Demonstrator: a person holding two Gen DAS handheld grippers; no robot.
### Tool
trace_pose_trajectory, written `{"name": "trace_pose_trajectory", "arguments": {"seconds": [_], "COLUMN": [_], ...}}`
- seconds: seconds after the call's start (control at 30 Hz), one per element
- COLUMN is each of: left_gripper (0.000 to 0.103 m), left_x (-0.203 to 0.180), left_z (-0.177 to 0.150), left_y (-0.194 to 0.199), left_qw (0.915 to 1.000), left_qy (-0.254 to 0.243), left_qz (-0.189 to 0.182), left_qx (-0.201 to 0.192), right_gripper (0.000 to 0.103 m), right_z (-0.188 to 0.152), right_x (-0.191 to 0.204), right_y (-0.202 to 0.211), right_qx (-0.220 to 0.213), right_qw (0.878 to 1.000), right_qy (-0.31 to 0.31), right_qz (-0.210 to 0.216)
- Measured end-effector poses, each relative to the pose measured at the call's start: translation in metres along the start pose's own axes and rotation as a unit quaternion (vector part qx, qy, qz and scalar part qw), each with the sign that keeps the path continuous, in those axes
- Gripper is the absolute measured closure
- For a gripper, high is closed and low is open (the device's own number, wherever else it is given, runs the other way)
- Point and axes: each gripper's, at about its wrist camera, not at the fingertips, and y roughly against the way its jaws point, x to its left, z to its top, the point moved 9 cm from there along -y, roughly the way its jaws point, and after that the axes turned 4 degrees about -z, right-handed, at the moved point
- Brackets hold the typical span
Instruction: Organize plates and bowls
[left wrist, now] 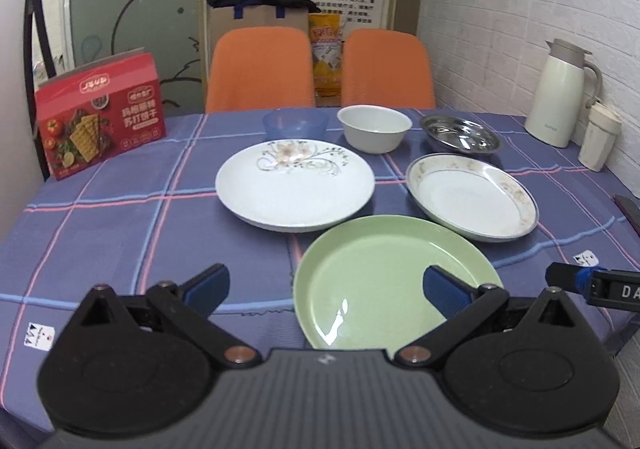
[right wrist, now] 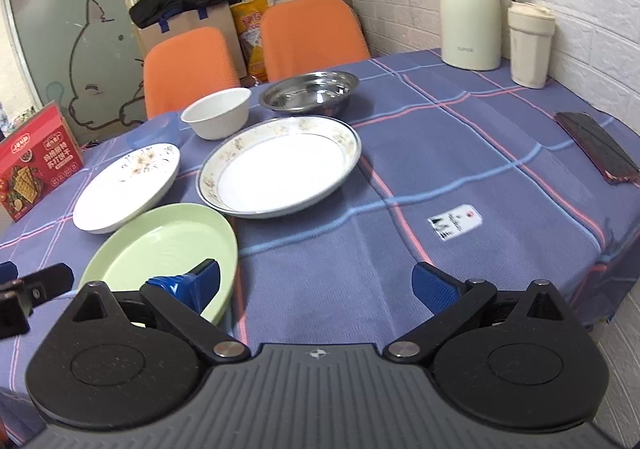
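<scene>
Both my grippers sat at the near edge of the table (left wrist: 120,217), above the checked cloth. My left gripper (left wrist: 326,291) was spread wide with nothing between its blue pads; the right pad (left wrist: 448,291) overlapped the green plate (left wrist: 384,273) in view, contact not discernible. My right gripper (right wrist: 316,287) was likewise wide open and empty, its left pad (right wrist: 200,283) over the green plate's rim.

Layout: green plate nearest. Behind it, the white flowered plate (left wrist: 294,185) to the left and the gold-rimmed plate (left wrist: 472,195) to the right. Back row, left to right: blue bowl (left wrist: 295,122), white bowl (left wrist: 374,127), steel bowl (left wrist: 460,133).

Red cracker box (left wrist: 100,113) stood far left; cream jug (left wrist: 560,93) and a cup (left wrist: 598,139) stood by the wall at right. A phone (right wrist: 598,147) lay near the right edge.
</scene>
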Motion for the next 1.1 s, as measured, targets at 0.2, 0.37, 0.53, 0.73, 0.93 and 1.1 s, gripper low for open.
{"name": "trace_pose_trajectory", "arguments": {"seconds": [0.2, 0.37, 0.53, 0.73, 0.93, 1.1], "left_gripper": [0.0, 0.0, 0.0, 0.006, 0.013, 0.013], "left_x": [0.025, 0.021, 0.018, 0.01, 0.007, 0.006], "left_z": [-0.005, -0.011, -0.015, -0.018, -0.022, -0.021], "left_y": [-0.029, -0.052, -0.068, -0.082, -0.09, -0.092], "left_qw": [0.9988, 0.9971, 0.9958, 0.9954, 0.9954, 0.9955], "left_qy": [0.032, 0.039, 0.04, 0.023, -0.002, -0.019], "left_qz": [0.003, -0.016, -0.019, -0.027, -0.025, -0.027], "left_qx": [0.037, 0.063, 0.08, 0.089, 0.093, 0.088], "right_gripper": [0.013, 0.013, 0.013, 0.013, 0.012, 0.012], "right_z": [-0.001, -0.011, -0.017, -0.02, -0.025, -0.023], "right_x": [0.031, 0.053, 0.058, 0.077, 0.081, 0.079], "right_y": [-0.022, -0.043, -0.053, -0.062, -0.067, -0.067], "right_qx": [0.022, 0.044, 0.058, 0.061, 0.02, -0.007], "right_qw": [0.998, 0.994, 0.993, 0.99, 0.989, 0.988], "right_qy": [0.042, 0.068, 0.069, 0.104, 0.134, 0.141], "right_qz": [0.043, 0.071, 0.08, 0.077, 0.056, 0.066]}}
